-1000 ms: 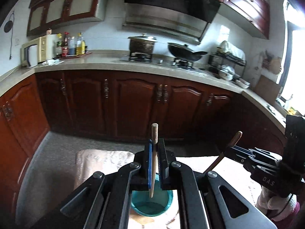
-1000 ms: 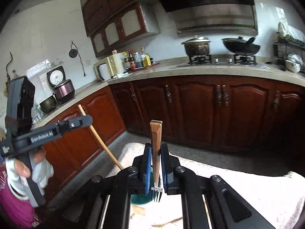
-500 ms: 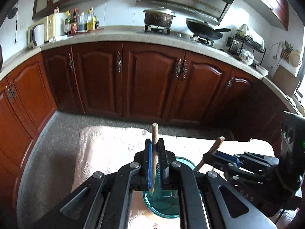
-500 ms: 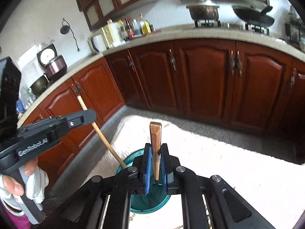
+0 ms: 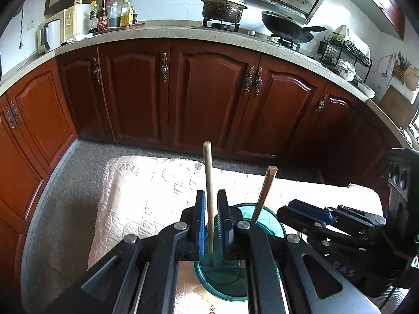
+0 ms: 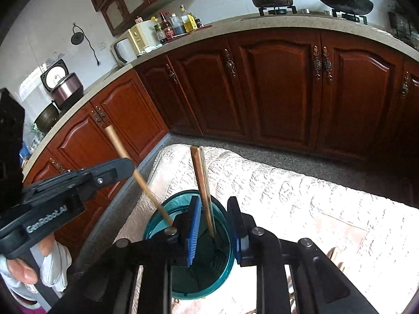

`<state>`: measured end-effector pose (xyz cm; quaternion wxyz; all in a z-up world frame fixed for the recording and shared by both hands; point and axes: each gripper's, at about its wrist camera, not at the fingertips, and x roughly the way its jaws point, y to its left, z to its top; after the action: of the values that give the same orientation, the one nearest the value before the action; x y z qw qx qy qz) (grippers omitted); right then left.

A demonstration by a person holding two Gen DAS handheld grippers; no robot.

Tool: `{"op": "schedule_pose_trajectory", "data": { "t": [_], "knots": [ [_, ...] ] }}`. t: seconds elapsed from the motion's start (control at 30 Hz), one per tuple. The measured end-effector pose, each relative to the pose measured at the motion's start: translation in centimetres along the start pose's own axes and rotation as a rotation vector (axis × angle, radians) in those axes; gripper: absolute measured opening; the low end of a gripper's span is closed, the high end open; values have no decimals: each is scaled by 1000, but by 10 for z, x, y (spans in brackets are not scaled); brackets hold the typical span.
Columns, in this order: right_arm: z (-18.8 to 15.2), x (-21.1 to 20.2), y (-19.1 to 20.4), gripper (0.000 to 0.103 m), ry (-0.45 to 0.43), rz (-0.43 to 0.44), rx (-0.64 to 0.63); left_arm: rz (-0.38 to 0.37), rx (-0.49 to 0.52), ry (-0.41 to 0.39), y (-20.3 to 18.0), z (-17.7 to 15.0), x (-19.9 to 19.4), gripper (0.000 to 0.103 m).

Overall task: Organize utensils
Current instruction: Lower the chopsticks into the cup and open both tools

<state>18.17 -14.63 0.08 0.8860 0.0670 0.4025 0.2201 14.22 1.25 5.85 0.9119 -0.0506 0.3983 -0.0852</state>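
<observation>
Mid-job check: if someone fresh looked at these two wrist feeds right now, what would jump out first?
First, the round teal translucent plastic cup on the pale patterned cloth, with two utensils standing in it. The round pale wooden stick rises between the left gripper, whose jaws have just been opening; the flat brown wooden-handled fork leans between the right gripper, likewise just opening. Behind runs a wall of dark red wooden cabinets.

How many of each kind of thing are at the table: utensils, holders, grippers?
Utensils: 2, the round wooden stick and the flat-handled fork, both standing in the cup.
Holders: 1, the teal cup.
Grippers: 2, left gripper, right gripper.
Total: 5.
</observation>
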Motion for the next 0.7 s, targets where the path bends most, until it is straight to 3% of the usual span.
{"op": "schedule_pose_trajectory", "data": {
  "t": [0.17, 0.4, 0.53, 0.7],
  "knots": [
    [-13, -13, -1, 28, -5, 0, 5, -2, 8, -24, -5, -4, -15, 41],
    [-39, -44, -10, 30, -18, -4, 29, -14, 45, -54, -23, -16, -35, 46],
    [-54, -64, -15, 40, -29, -36, 38, -19, 78, -66, -38, -29, -44, 49],
    [-80, -87, -31, 40, -22, -84, 56, -35, 117, -57, -57, -46, -50, 50]
  ]
}}
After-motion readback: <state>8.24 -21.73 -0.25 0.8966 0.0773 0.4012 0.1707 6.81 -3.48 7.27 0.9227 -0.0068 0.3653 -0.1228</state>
